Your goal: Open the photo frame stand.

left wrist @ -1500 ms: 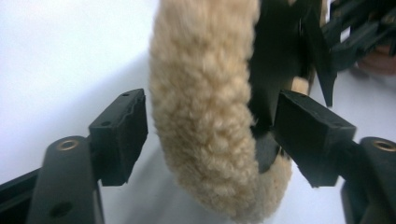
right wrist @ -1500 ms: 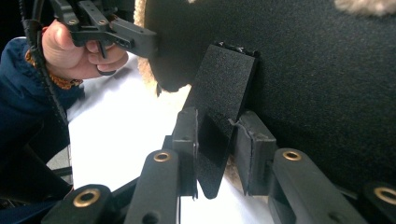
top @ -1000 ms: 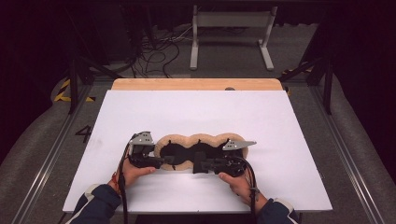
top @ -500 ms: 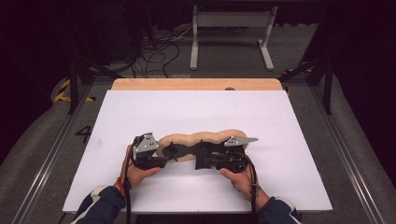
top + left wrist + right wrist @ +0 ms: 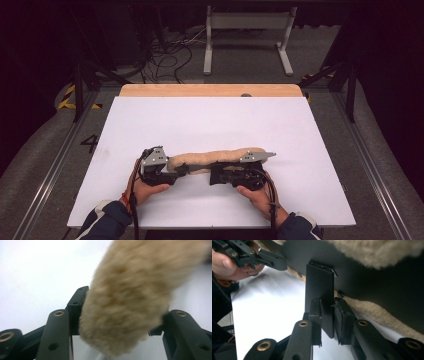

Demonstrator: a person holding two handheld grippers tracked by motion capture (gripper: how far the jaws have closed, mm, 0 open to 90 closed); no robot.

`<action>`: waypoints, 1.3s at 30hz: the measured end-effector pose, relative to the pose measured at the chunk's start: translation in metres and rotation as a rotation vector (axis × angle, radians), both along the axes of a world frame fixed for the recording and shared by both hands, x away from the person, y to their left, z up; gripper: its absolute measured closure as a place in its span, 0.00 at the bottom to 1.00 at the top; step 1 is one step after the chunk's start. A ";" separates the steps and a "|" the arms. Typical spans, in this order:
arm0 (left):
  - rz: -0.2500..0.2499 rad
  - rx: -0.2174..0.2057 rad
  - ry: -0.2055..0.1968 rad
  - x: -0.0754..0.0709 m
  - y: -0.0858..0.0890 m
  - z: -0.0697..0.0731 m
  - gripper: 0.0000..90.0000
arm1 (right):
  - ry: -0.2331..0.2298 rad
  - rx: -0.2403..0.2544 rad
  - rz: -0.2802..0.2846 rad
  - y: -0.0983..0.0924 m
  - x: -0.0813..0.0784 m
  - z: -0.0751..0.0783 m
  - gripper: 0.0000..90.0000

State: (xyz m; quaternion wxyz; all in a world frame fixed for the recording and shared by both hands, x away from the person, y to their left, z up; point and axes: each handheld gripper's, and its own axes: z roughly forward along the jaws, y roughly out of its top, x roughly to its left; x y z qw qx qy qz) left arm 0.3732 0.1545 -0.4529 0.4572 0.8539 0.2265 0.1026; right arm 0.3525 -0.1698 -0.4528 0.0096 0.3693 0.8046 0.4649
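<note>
— What has changed from a second ago?
— The fleecy tan pad [image 5: 215, 157], lying flat with its scalloped outline showing then, is now tipped up on edge, a long roll between both hands at the white table [image 5: 210, 120] near edge.
— And the grips?
— The left gripper [image 5: 120, 322] clamps the fleece end; the right gripper [image 5: 328, 320] pinches a black strap tab [image 5: 320, 290] on the pad's dark underside.

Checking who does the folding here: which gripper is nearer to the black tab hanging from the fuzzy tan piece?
Right. The right gripper has its fingers around the black tab, seemingly clamping it. The left gripper holds the far end of the fuzzy tan piece.
</note>
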 end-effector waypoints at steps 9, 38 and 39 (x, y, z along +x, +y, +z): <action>-0.001 0.063 0.034 0.004 -0.003 -0.011 0.55 | -0.048 -0.063 0.022 0.004 -0.005 -0.005 0.74; 0.045 0.110 0.009 0.003 -0.009 -0.013 0.58 | -0.104 -0.159 0.047 0.007 -0.017 0.001 0.73; 0.049 0.103 0.011 0.002 -0.009 -0.013 0.57 | -0.113 -0.163 0.044 0.005 -0.019 0.003 0.73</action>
